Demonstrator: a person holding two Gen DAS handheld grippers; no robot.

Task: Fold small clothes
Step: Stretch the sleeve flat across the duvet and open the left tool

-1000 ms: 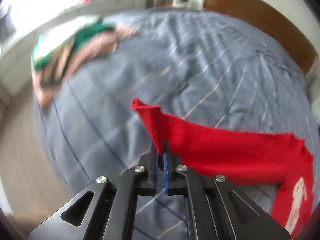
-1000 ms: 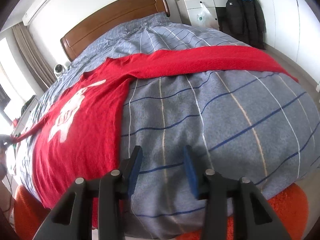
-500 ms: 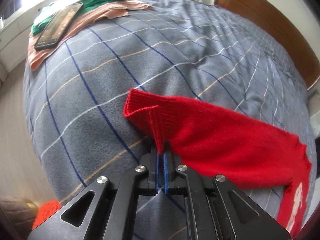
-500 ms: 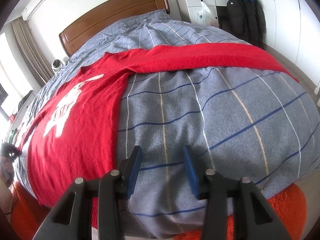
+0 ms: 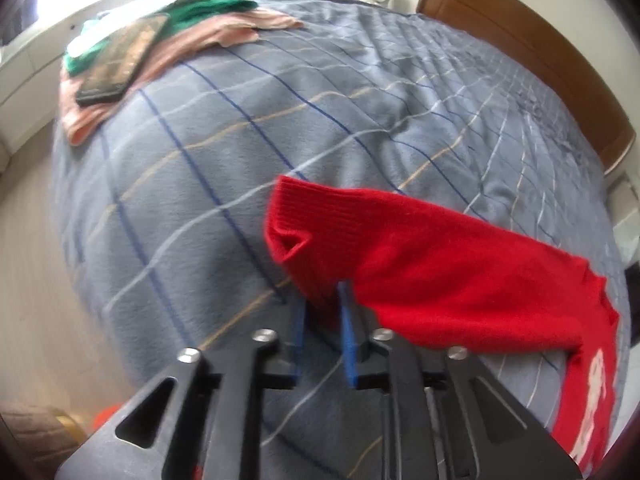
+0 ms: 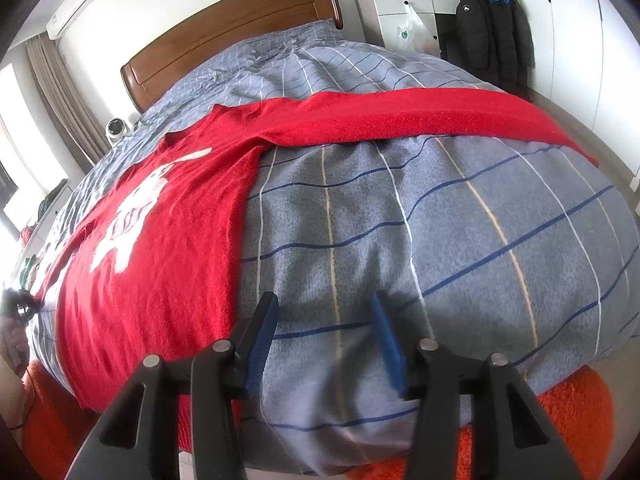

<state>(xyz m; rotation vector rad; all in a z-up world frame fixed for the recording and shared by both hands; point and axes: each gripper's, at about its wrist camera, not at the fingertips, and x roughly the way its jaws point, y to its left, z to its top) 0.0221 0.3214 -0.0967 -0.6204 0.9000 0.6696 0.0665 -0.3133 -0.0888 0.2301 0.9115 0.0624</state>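
A red sweater (image 6: 168, 240) with a white print lies spread flat on the grey checked bed cover (image 6: 440, 248), its right sleeve (image 6: 420, 116) stretched out toward the right. Its left sleeve (image 5: 432, 264) lies on the cover in the left wrist view, the ribbed cuff (image 5: 304, 224) just beyond my left gripper (image 5: 322, 300). The left jaws stand partly open with a fold of the cuff loose between them. My right gripper (image 6: 324, 320) is open and empty, hovering over bare cover near the bed's front edge, right of the sweater's hem.
A pile of pink and green clothes (image 5: 192, 28) with a dark phone (image 5: 120, 60) on top lies at the far left corner of the bed. A wooden headboard (image 6: 232, 40) is at the back. An orange rug (image 6: 576, 420) lies below the bed's edge.
My left gripper has lowered the sleeve cuff onto the cover and its jaws have opened from shut. The right gripper has stayed open and almost still.
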